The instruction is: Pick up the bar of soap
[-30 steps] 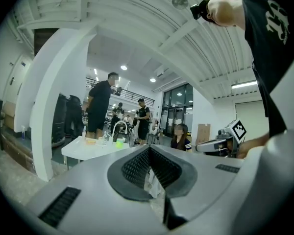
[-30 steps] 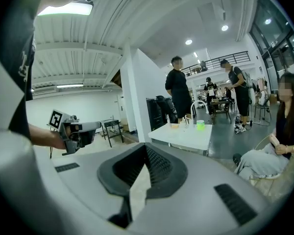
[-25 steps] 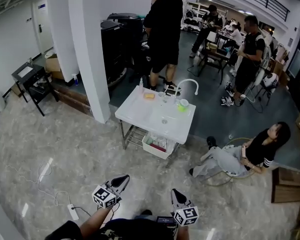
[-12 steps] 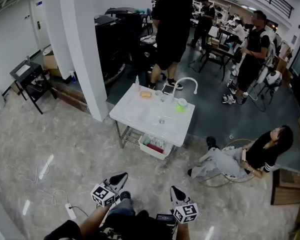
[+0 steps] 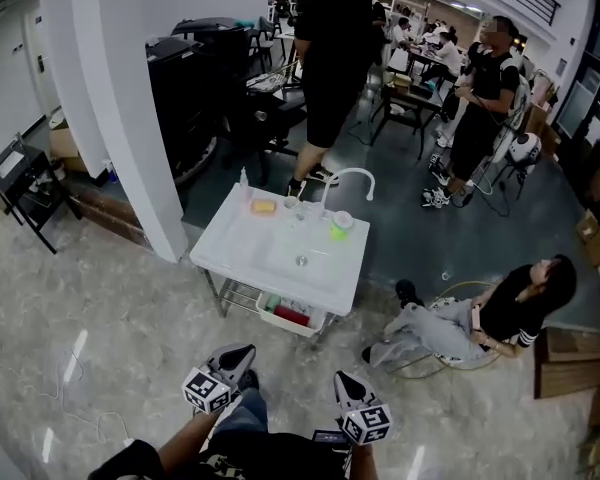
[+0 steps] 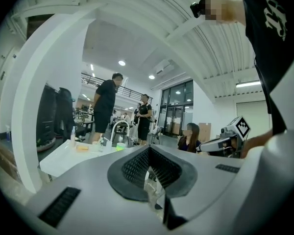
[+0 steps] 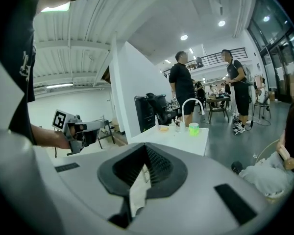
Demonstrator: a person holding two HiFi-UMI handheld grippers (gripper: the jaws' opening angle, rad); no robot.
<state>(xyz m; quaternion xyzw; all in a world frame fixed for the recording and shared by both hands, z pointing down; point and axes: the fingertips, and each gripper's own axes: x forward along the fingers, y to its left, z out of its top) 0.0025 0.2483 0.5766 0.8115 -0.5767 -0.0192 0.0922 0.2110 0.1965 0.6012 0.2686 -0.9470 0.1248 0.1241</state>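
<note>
Both grippers, left and right, hang low by the holder's legs, jaws pressed together on nothing. The soap lies well ahead of them, at the far left corner of the sink table, beside the basin. Marble floor lies between. A bottle, faucet and green cup stand along the far edge. One person stands just behind the table. Another sits on the floor to its right. A bin under the table holds red and green items.
</note>
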